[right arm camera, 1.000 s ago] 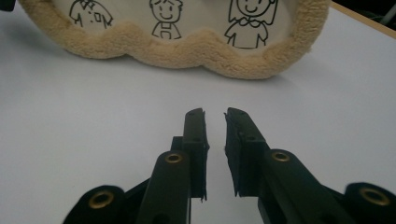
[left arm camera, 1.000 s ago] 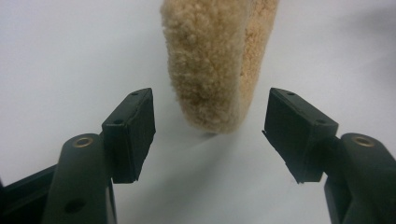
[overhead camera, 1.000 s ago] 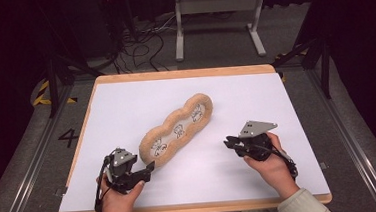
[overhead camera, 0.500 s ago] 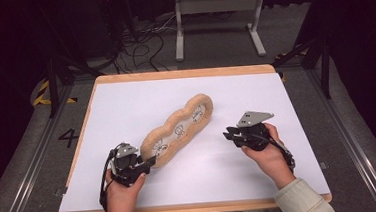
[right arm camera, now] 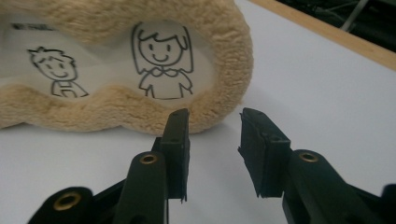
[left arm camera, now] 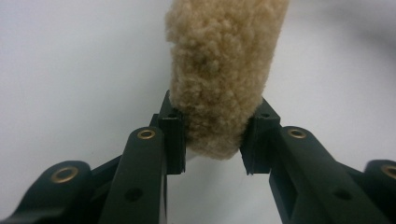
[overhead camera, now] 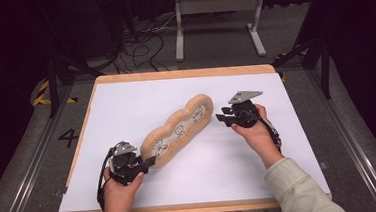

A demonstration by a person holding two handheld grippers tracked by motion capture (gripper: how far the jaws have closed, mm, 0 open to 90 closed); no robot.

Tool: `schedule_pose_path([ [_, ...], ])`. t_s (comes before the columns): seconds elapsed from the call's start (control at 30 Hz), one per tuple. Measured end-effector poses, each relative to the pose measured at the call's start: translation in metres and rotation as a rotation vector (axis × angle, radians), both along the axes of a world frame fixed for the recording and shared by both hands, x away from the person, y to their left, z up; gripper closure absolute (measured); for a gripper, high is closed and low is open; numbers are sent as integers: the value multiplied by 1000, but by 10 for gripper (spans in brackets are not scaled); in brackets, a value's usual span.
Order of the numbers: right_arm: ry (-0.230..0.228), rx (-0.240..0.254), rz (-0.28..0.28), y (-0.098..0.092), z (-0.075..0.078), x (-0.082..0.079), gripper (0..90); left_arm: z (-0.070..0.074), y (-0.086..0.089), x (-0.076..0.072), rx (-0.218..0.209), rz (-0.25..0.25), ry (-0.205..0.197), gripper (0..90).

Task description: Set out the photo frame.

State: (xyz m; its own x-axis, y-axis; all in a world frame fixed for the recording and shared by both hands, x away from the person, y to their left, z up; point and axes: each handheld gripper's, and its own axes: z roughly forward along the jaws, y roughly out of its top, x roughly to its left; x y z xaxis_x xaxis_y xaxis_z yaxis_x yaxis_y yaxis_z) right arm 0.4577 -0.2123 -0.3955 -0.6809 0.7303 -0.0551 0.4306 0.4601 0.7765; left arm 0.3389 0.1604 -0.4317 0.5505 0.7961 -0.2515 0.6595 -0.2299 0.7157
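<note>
High view first: we are looking down on the white table point(overhead camera: 126, 105), and the plush cushion point(overhead camera: 178, 132) is lying across the middle of the frame, running on a slant from lower left to upper right. It is a long, lobed, tan fleece piece with a pale panel of little line-drawn figures. We are judging it light, soft and floppy, not fragile and not slippery; lifted by one end it would likely sag, so a hold at each end on the thick fleece rim looks the sensible way.

At lower left of that frame we are seeing the left gripper point(overhead camera: 151, 161) meeting the cushion's near end. At right of centre the right gripper point(overhead camera: 220, 118) is sitting just beside the far end, with a sliver of table between them.

Left gripper view is giving us what the overhead cannot: the jaws are pressing in on both sides of the fleece rim, the pile bulging above them, so that end is clamped.

Right gripper view is settling the other side: its jaws are standing apart with bare table between, the cushion's rounded end just beyond the tips, and the smiling drawn figures are reading clearly in the upper left.
</note>
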Motion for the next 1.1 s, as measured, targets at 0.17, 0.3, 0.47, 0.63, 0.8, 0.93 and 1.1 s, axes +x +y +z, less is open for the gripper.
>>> schedule_pose_path([
  [0.17, 19, 5, -5, 6, -6, 19, 604, 0, 2, 1, -8, -6, 11, 665],
  [0.3, 24, -5, 4, 13, -9, 31, 594, -1, 3, 2, -20, -7, 17, 665],
  [0.47, 26, 4, 31, 20, -12, 46, 603, -1, 3, 3, -17, -10, 14, 665],
  [0.63, 12, 29, 56, 20, -18, 55, 615, -1, 3, 3, -19, -13, 17, 666],
  [0.8, 18, 62, 85, 18, -23, 61, 694, -1, 4, 4, -25, -14, 24, 666],
  [0.93, 22, 59, 84, 17, -21, 61, 708, 0, 3, 4, -21, -13, 24, 668],
  [1.1, 9, 21, 82, 12, -10, 48, 701, 2, 5, 6, -19, -15, 26, 668],
])
